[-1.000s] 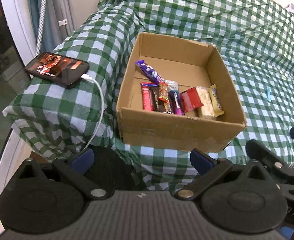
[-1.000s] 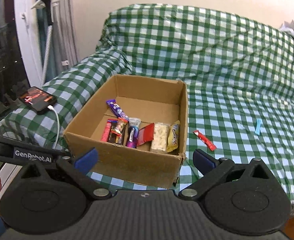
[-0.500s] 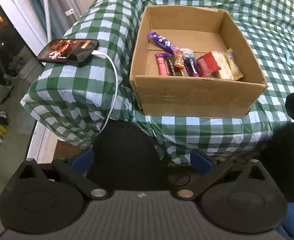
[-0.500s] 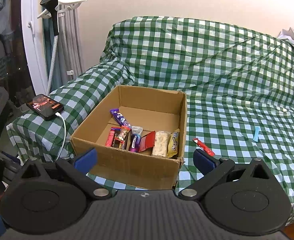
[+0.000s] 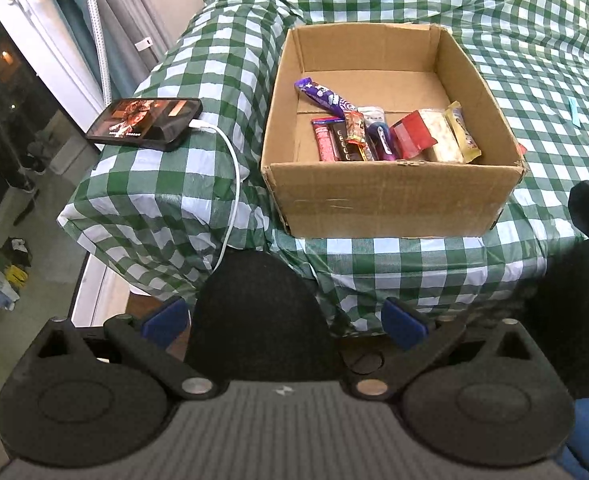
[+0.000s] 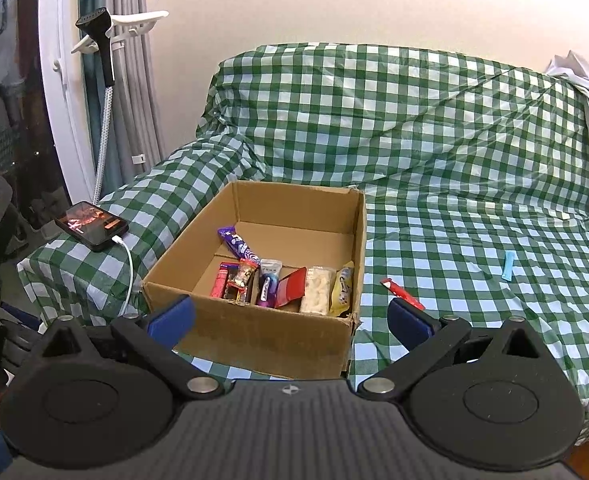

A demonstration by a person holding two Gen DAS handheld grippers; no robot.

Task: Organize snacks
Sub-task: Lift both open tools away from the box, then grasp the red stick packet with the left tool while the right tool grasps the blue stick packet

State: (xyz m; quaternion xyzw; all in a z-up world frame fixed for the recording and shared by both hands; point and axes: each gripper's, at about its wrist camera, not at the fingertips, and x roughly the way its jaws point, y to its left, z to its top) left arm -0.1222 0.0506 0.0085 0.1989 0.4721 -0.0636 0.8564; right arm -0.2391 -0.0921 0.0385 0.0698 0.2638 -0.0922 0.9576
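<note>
An open cardboard box (image 5: 390,196) (image 6: 262,336) stands on the green checked sofa seat. Several snack packs (image 5: 390,136) (image 6: 282,284) lie in a row along its near wall, with a purple bar (image 5: 324,96) leaning behind them. A red stick snack (image 6: 402,293) and a light blue stick (image 6: 508,265) lie on the seat right of the box. My left gripper (image 5: 284,320) is open and empty, held back below the seat edge. My right gripper (image 6: 290,320) is open and empty, in front of the box.
A phone (image 5: 144,122) (image 6: 91,225) with a lit screen lies on the sofa's left arm, with a white cable (image 5: 234,184) hanging down. A dark round object (image 5: 258,312) sits just before my left gripper. A window and curtains (image 6: 110,100) stand at the left.
Both grippers have pulled back and away from the box; the left view now looks down from higher, the right view shows more of the wall and sofa back. Nothing was grasped.
</note>
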